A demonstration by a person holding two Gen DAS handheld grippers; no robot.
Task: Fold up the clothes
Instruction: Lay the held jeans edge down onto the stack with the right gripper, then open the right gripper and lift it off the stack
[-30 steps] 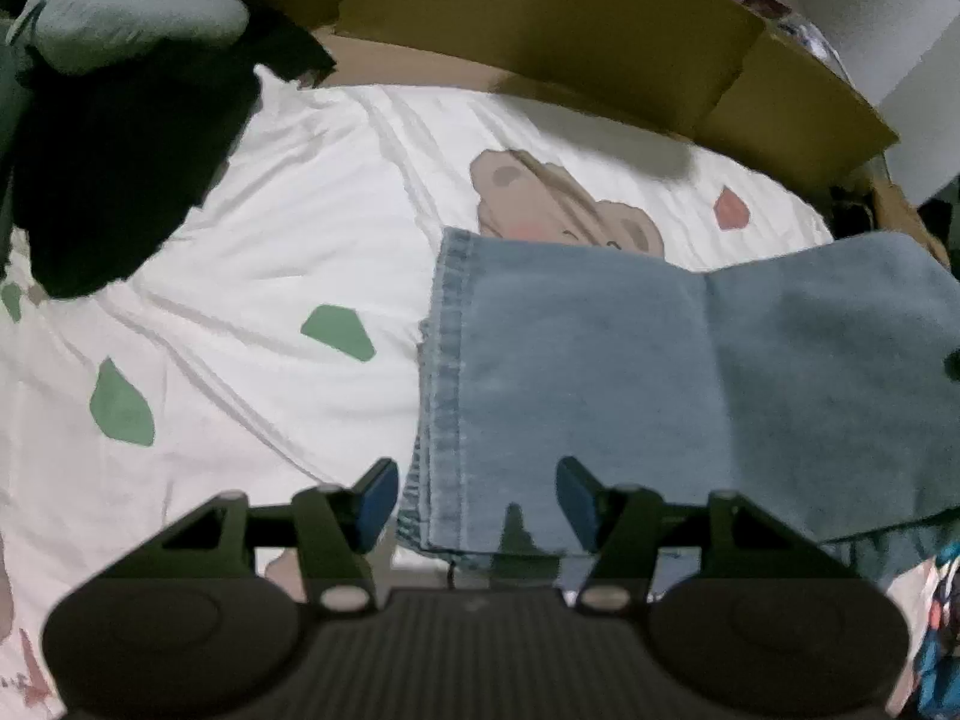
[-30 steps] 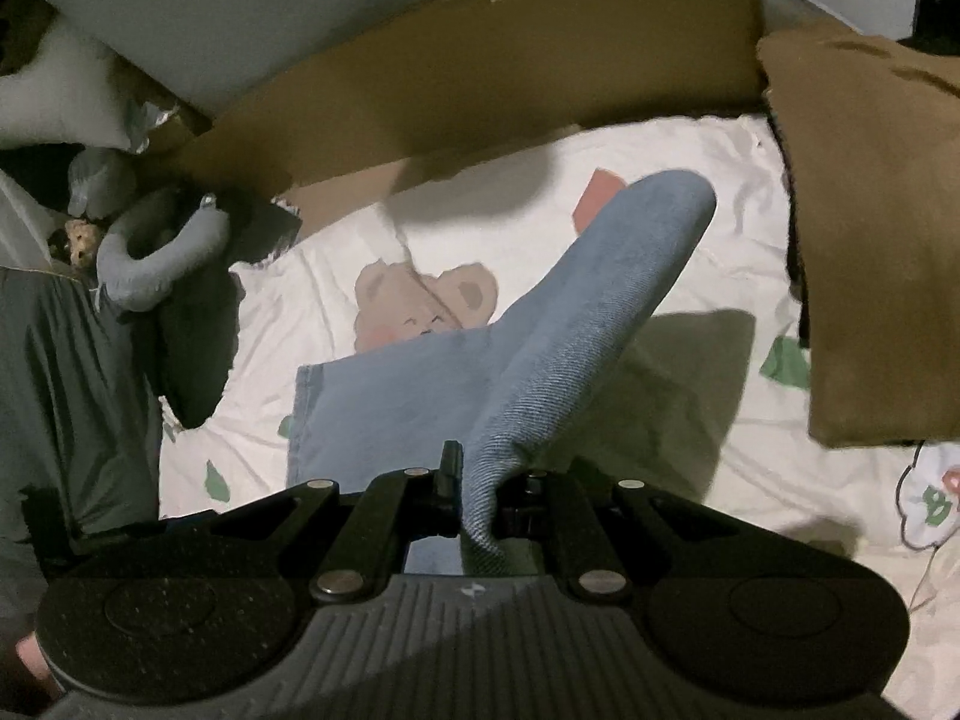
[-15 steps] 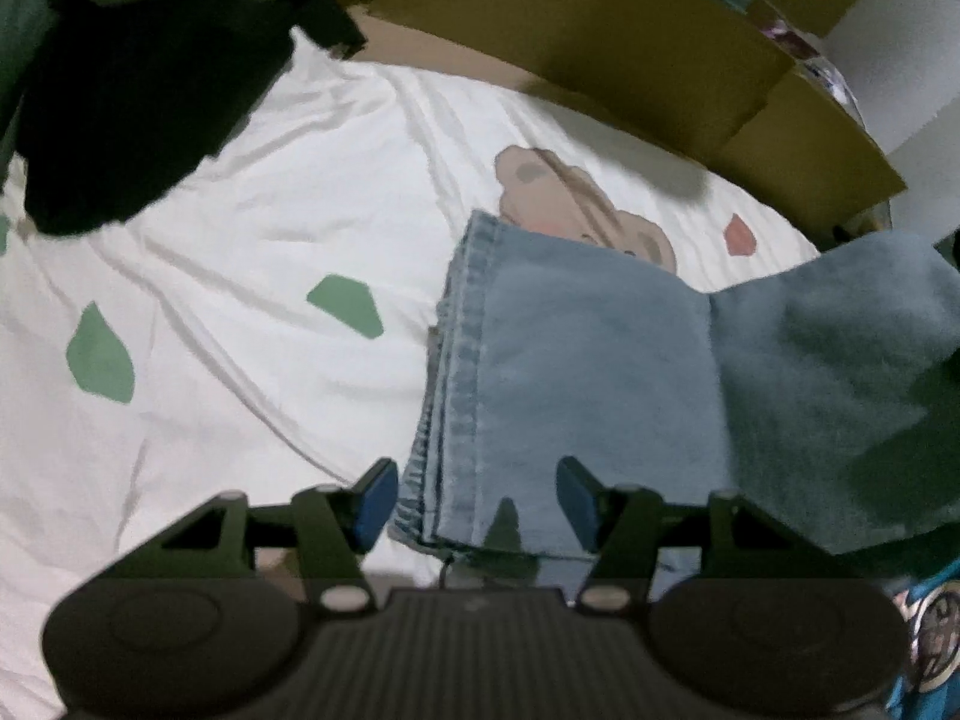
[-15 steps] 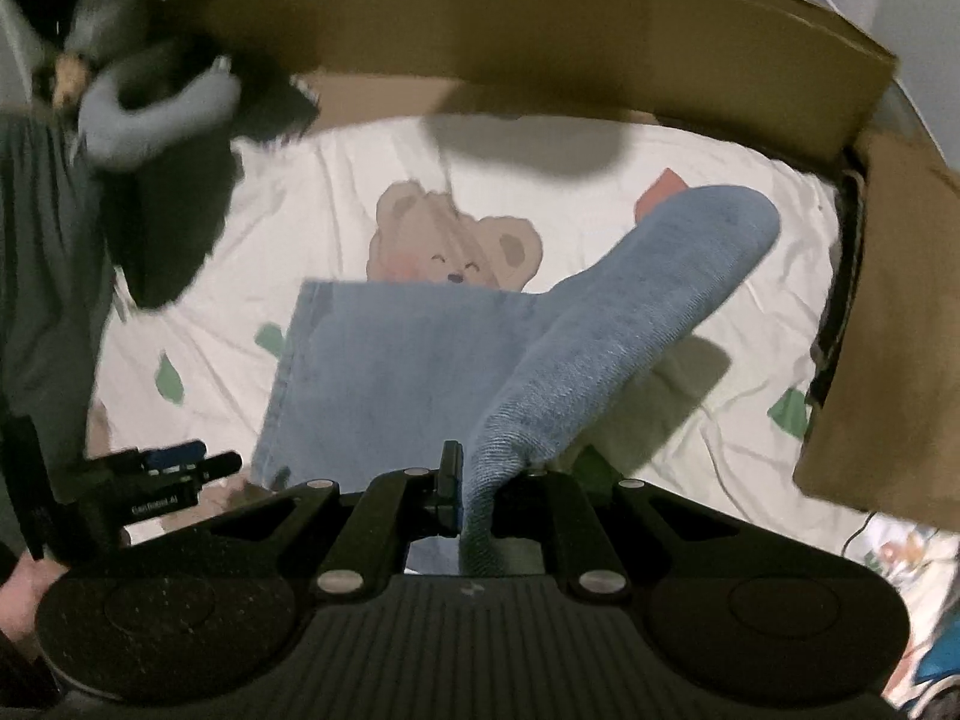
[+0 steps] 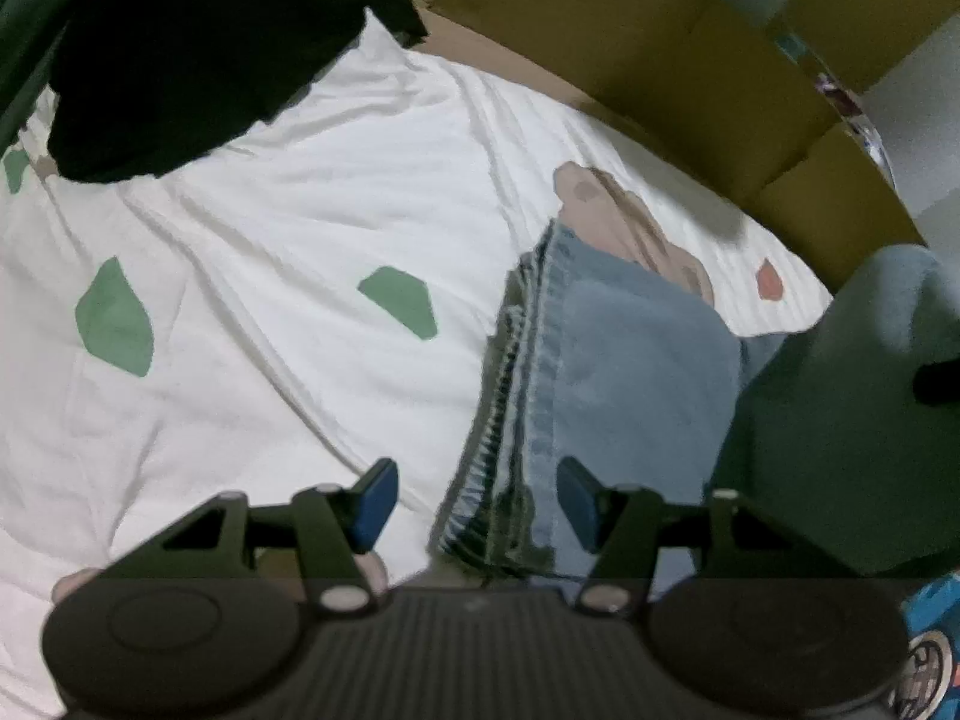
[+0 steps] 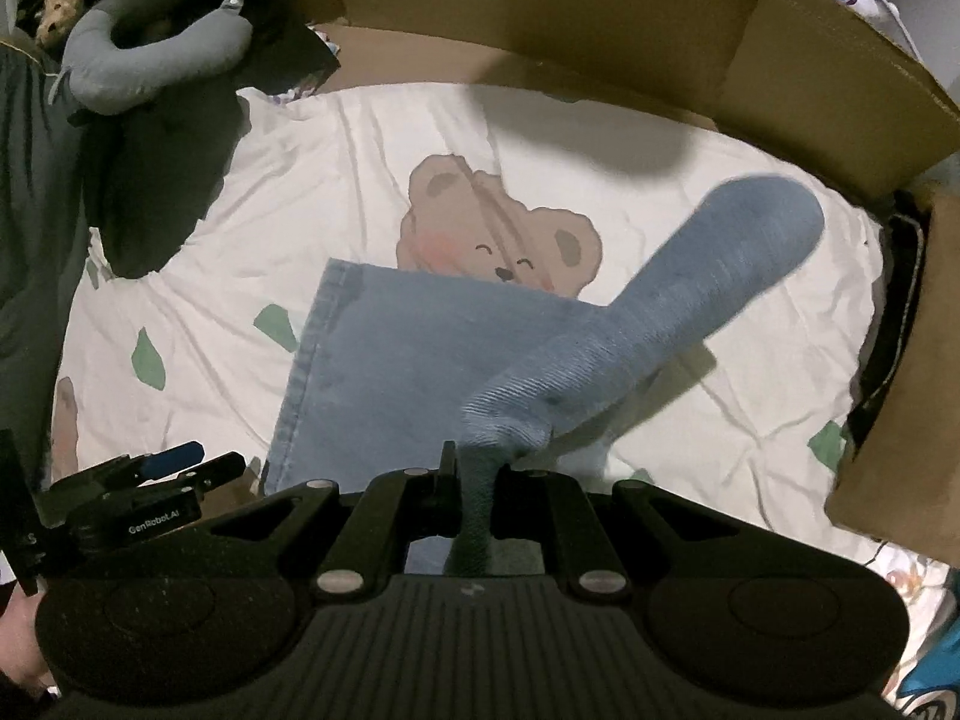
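Observation:
Light blue jeans [image 6: 408, 372] lie partly folded on a white bed sheet [image 6: 336, 180] printed with a bear and green leaves. My right gripper [image 6: 477, 474] is shut on one end of the jeans, holding it up so the cloth arches in a raised loop [image 6: 738, 264] over the flat part. In the left wrist view the jeans' stitched hem edge [image 5: 540, 372] lies just ahead of my left gripper [image 5: 477, 501], which is open with its blue pads [image 5: 375, 501] on either side of that edge. The lifted fold [image 5: 840, 420] hangs at the right. The left gripper [image 6: 162, 468] also shows low left in the right wrist view.
Brown cardboard walls [image 6: 600, 36] ring the far side of the bed, and a brown cardboard piece [image 6: 900, 372] stands at the right. A dark garment [image 5: 180, 60] and a grey plush [image 6: 156, 60] lie at the far left. Bare sheet [image 5: 270, 240] lies left of the jeans.
My right gripper has carried the held end of the jeans up and leftward over the flat part. The left gripper has stayed open at the hem, its view shifted slightly.

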